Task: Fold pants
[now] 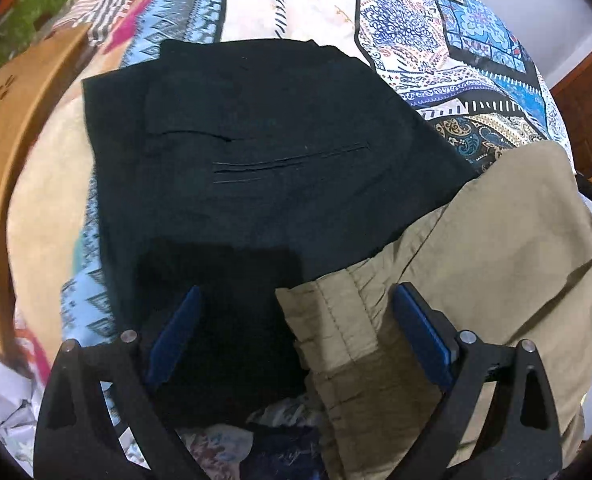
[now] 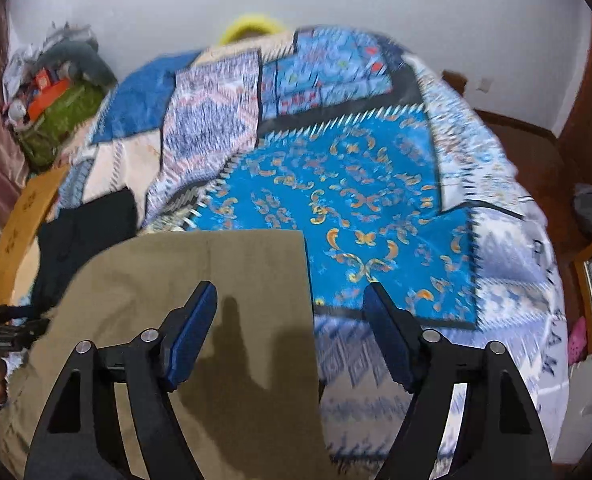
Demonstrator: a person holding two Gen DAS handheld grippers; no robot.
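Observation:
Khaki pants lie on the patterned bedspread, their gathered waistband at the near edge. Folded black pants lie beside them to the left, partly under the khaki cloth. My left gripper is open above the khaki waistband and the black cloth, empty. In the right wrist view the khaki pants show a straight folded edge on the bedspread. My right gripper is open over that edge, empty.
A wooden bed frame curves along the left. A pile of clothes and a green bag sits at the far left corner. Brown floor and a white wall lie beyond the bed. The left gripper shows at the left edge.

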